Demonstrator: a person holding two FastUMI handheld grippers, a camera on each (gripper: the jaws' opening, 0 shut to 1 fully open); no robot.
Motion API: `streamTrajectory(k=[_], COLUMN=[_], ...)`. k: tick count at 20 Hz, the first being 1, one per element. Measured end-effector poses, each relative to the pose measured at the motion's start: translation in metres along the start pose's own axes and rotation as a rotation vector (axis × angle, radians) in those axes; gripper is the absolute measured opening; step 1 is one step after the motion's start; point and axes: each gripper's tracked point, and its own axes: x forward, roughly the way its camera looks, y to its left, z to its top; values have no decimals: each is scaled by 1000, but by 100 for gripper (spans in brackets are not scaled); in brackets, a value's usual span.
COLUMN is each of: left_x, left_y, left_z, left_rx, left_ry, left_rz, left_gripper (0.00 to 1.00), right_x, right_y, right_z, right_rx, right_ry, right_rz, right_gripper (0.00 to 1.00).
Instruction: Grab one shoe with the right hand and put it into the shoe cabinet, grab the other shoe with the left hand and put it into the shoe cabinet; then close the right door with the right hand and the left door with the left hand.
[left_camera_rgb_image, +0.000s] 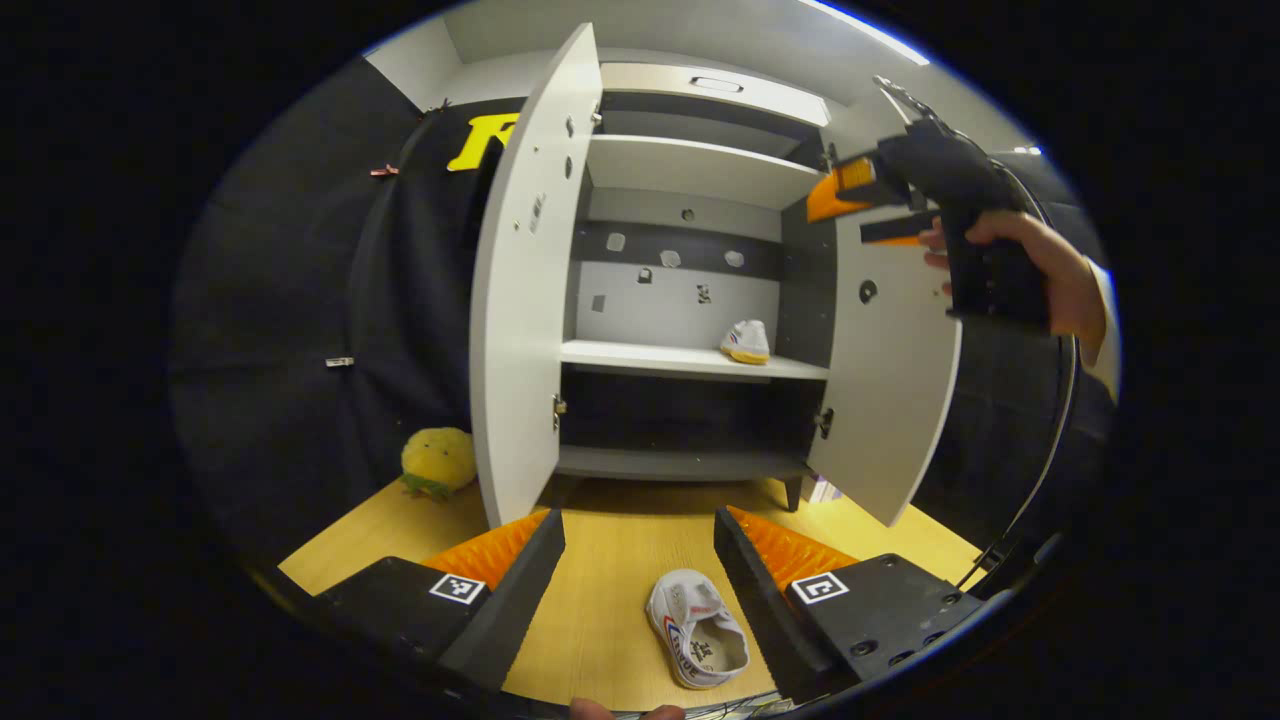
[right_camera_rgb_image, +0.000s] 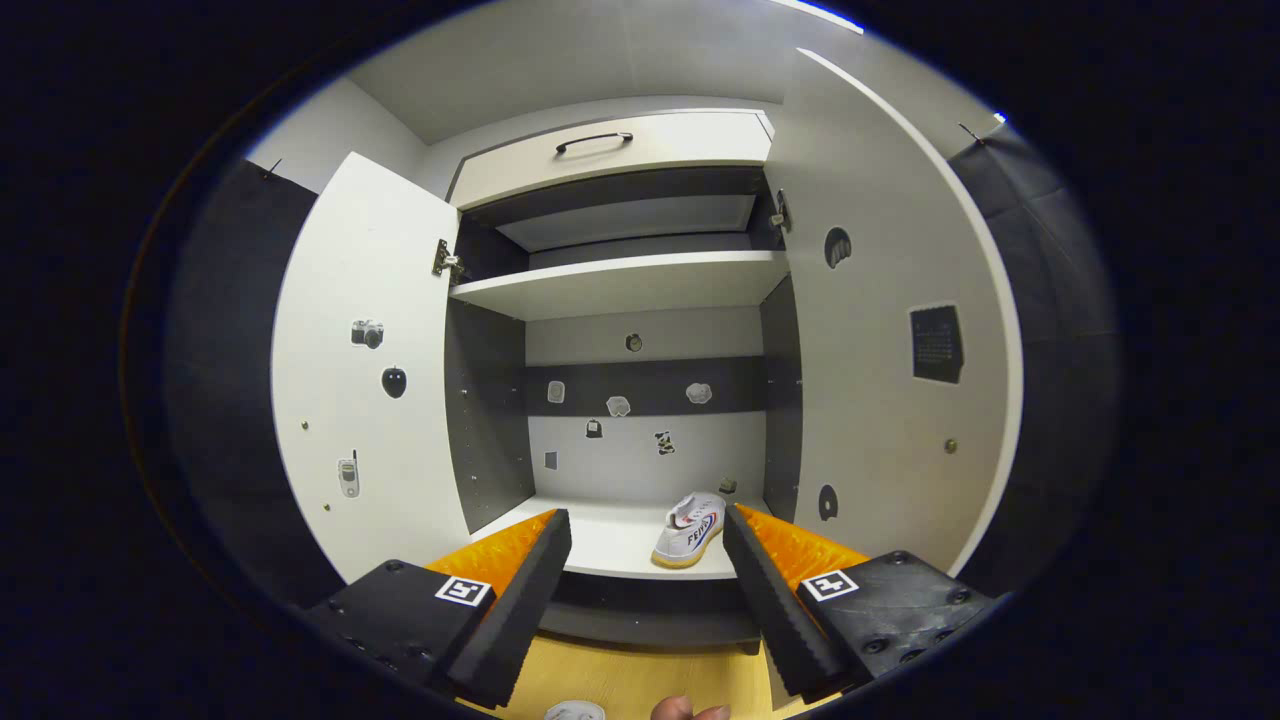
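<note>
1. Judging progress: one shoe (right_camera_rgb_image: 690, 528) already sits on the middle shelf (right_camera_rgb_image: 610, 535) of the shoe cabinet (left_camera_rgb_image: 690, 170), toward its right end; the other shoe (left_camera_rgb_image: 697, 628) lies on the wooden floor (left_camera_rgb_image: 610, 590) in front, opening up, not yet grabbed.
2. Left gripper (left_camera_rgb_image: 640, 560) hangs low over the floor, tongs wide apart, holding nothing; in the left gripper view the floor shoe lies between its fingers, nearer the 5 o'clock finger.
3. Right gripper (right_camera_rgb_image: 647, 560) is up at shelf level, tongs apart and empty; in the right gripper view the shelved shoe sits just past its fingertips at 1 o'clock. The left gripper view shows it at 2 o'clock, held by a hand (left_camera_rgb_image: 1040, 270) beside the right door (left_camera_rgb_image: 890, 400).
4. Handling, our guess: a light canvas sneaker, soft upper, stiffer rubber sole. We'd pinch across the heel collar or side wall; the upper may collapse, so a firm squeeze is needed. Not fragile.
5. Around: left door (left_camera_rgb_image: 525, 300) and right door both swung fully open, so the shelf is reachable. A yellow plush toy (left_camera_rgb_image: 438, 460) sits on the floor at 9 o'clock, left of the left door, well apart from the shoe.
6. In the way: nothing between shoe and shelf. We'd watch the door edges on the lift, and place left of the shelved shoe, where the shelf is free.
</note>
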Motion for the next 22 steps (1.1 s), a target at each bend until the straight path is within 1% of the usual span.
streamTrajectory(k=[3, 5, 7, 9, 10, 11, 12, 17, 18, 20, 21, 22], left_x=[10, 23, 34, 49, 57, 65, 74, 110, 116, 128, 133, 137], left_y=[-16, -21, -24, -24, -24, -24, -25, -28, -29, -29, -24, -21], left_z=[-58, -97, -133, -158, -167, -175, -180, -199, -201, -205, -206, -207], left_rx=[42, 58, 73, 75, 72, 67, 62, 78, 79, 77, 82, 82], left_ry=[91, 173, 237, 279, 295, 305, 312, 326, 328, 330, 332, 338], left_rz=[-45, -61, -62, -61, -61, -60, -59, -61, -58, -47, -28, -11], left_gripper=[95, 95, 95, 95, 95, 94, 94, 74, 72, 65, 56, 53], right_x=[-25, -38, -51, -61, -64, -69, -74, -87, -90, -91, -93, -94], right_y=[-6, -11, -18, -28, -36, -42, -48, -82, -87, -98, -103, -107], right_z=[10, 15, 18, 24, 26, 29, 31, 44, 45, 48, 48, 49], right_rx=[-12, -9, 6, -11, -23, -28, -27, -31, -35, -41, -41, -43], right_ry=[-15, -12, -7, -10, -9, -9, -8, -17, -16, -15, -16, -15], right_rz=[-5, -10, -19, -36, -48, -56, -69, -131, -142, -167, -176, -186], right_gripper=[96, 96, 96, 96, 100, 96, 96, 96, 96, 96, 96, 96])
